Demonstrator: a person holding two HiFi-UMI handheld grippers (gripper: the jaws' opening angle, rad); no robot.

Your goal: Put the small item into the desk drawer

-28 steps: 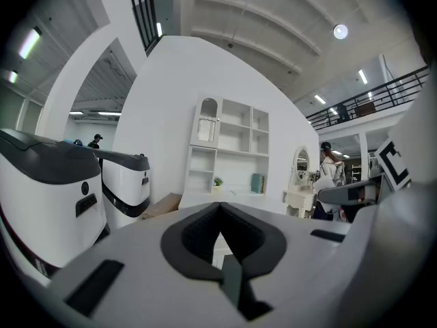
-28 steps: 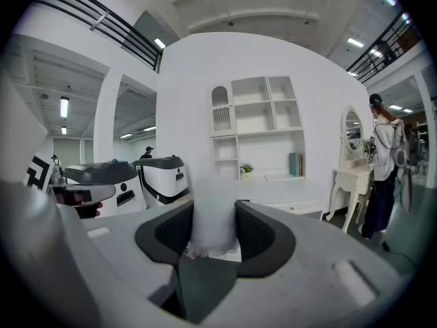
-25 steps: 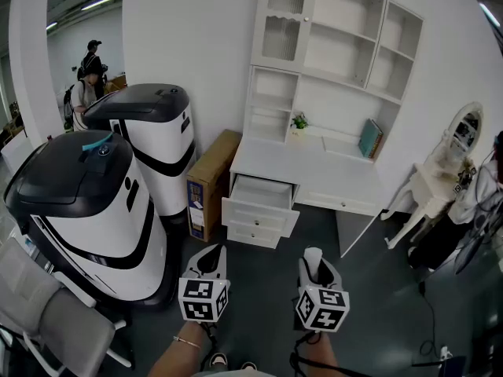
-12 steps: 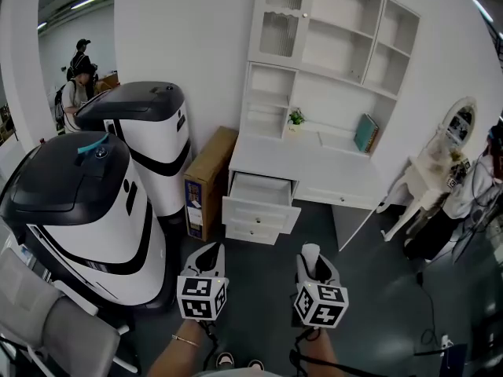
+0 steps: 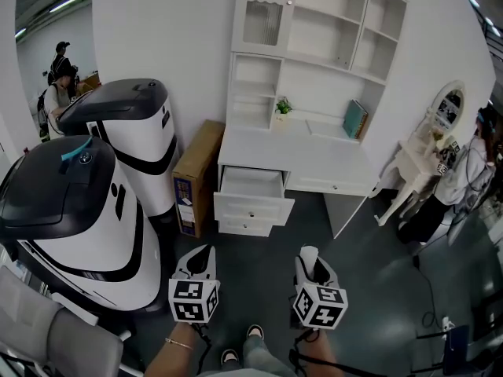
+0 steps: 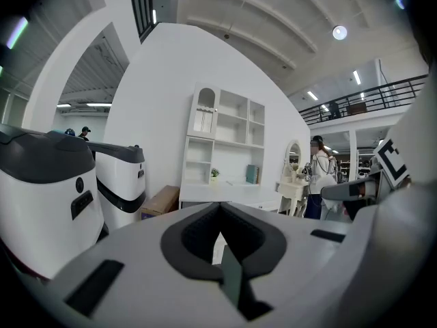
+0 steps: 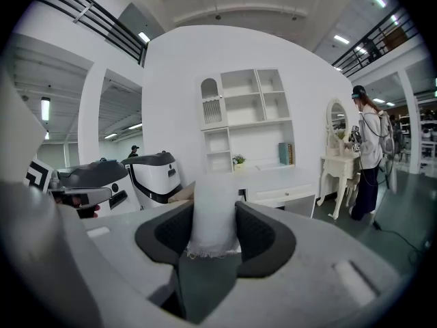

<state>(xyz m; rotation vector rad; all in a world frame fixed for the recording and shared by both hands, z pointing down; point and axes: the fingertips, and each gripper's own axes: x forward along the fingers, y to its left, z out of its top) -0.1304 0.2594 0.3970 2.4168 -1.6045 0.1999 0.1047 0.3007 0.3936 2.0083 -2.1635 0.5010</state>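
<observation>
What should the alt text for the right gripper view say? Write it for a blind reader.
The right gripper is shut on a small white item, facing a white desk with shelves above it. Two white-and-black machines stand at left; a person stands at right.

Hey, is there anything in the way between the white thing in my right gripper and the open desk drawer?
Nothing visible blocks it. The right gripper holds the white item, and only bare floor lies between it and the open drawer. The cardboard box stands left of that path.
</observation>
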